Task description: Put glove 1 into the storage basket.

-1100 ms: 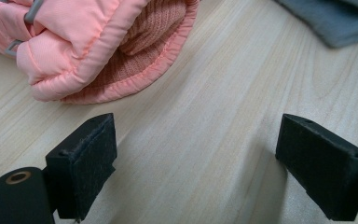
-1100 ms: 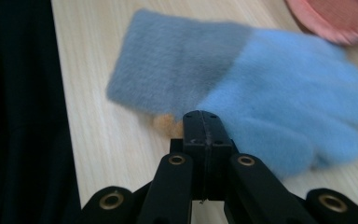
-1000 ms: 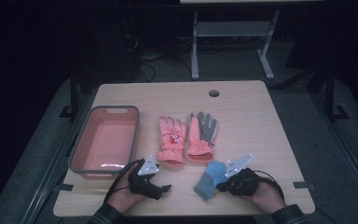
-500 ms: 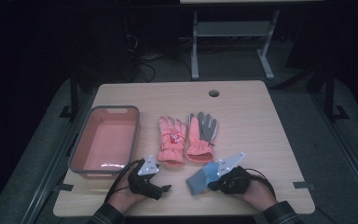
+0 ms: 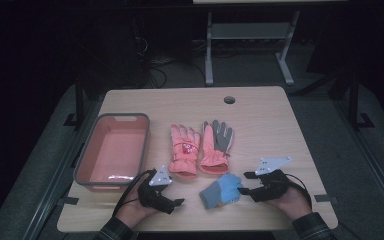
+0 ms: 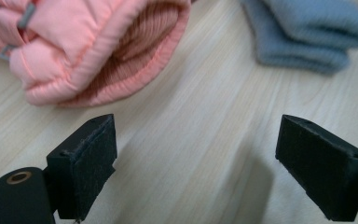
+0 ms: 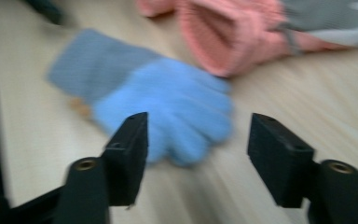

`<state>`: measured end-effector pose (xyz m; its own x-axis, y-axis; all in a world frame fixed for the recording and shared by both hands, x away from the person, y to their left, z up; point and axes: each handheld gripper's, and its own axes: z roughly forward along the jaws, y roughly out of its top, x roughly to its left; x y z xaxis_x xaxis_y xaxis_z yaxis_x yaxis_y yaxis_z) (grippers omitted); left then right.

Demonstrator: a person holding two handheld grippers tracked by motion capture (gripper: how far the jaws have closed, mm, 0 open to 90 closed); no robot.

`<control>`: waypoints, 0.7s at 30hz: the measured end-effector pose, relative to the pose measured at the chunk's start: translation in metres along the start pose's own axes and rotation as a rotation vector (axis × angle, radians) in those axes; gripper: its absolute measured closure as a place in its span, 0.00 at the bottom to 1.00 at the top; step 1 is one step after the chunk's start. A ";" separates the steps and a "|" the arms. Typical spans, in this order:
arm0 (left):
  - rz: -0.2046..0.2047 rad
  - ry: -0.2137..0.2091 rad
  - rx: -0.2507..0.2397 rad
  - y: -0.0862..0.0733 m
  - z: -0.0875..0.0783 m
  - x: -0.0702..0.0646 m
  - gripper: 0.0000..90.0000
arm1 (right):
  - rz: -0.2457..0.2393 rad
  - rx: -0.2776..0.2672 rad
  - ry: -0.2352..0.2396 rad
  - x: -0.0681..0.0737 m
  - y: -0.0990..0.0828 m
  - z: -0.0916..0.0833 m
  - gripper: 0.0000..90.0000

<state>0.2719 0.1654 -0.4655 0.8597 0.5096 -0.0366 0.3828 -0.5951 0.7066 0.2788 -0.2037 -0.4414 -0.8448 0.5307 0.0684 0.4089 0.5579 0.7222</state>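
The blue glove (image 5: 221,192) lies near the table's (image 5: 265,120) front edge, its fingers pointing at the right gripper (image 5: 245,183), whose jaws have just been opening and hold nothing. The left gripper (image 5: 179,202), wide open and empty, sits farther off.

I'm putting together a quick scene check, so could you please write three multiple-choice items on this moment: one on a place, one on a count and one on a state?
1. Where does the bin stand?
A. Left of the pink gloves
B. Right of the pink gloves
C. On the blue glove

2. How many pink gloves lie on the table?
A. One
B. Two
C. Four

3. How are the right tool's jaws?
A. Shut on the blue glove
B. Shut on nothing
C. Open, blue glove free

Answers:
1 A, the bin sits at the table's left.
2 B, a pair lies side by side.
3 C, the right gripper view shows the jaws apart, the glove lying beyond them.
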 end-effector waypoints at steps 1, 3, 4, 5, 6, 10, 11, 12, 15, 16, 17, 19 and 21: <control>-0.007 -0.004 0.004 0.002 -0.001 0.000 0.13 | 0.016 0.000 -0.029 -0.003 -0.002 -0.001 0.37; 0.003 -0.003 0.008 0.006 -0.002 -0.002 0.13 | 0.034 -0.003 -0.071 -0.008 -0.005 -0.003 0.31; 0.008 -0.006 0.008 0.007 -0.002 -0.003 0.13 | 0.054 -0.004 -0.084 -0.011 -0.006 -0.004 0.28; 0.004 -0.012 0.007 0.009 -0.002 -0.004 0.13 | 0.067 -0.008 -0.100 -0.016 -0.008 -0.004 0.25; 0.010 -0.017 0.011 0.011 -0.003 -0.005 0.13 | 0.082 -0.009 -0.125 -0.020 -0.010 -0.005 0.24; 0.031 -0.040 0.025 0.019 -0.003 -0.006 0.13 | 0.141 -0.007 -0.209 -0.033 -0.020 -0.008 0.18; 0.038 -0.050 0.031 0.021 -0.002 -0.006 0.13 | 0.143 -0.004 -0.223 -0.036 -0.022 -0.008 0.17; 0.031 -0.055 0.026 0.023 -0.001 -0.008 0.13 | 0.157 0.001 -0.245 -0.039 -0.025 -0.009 0.17; 0.048 -0.063 0.031 0.029 0.001 -0.010 0.13 | 0.197 -0.012 -0.271 -0.046 -0.032 -0.011 0.15; 0.044 -0.072 0.025 0.032 0.002 -0.012 0.14 | 0.199 -0.014 -0.275 -0.047 -0.033 -0.012 0.15; 0.050 -0.078 0.028 0.034 0.002 -0.012 0.14 | 0.197 -0.014 -0.287 -0.050 -0.035 -0.012 0.15; 0.062 -0.092 0.034 0.040 0.004 -0.015 0.14 | 0.197 -0.014 -0.307 -0.052 -0.038 -0.011 0.15; 0.064 -0.098 0.034 0.044 0.007 -0.018 0.14 | 0.196 -0.003 -0.322 -0.053 -0.040 -0.009 0.14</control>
<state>0.2762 0.1256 -0.4384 0.9109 0.4079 -0.0620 0.3359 -0.6460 0.6854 0.3039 -0.2601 -0.4676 -0.5986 0.8010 -0.0136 0.5510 0.4240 0.7188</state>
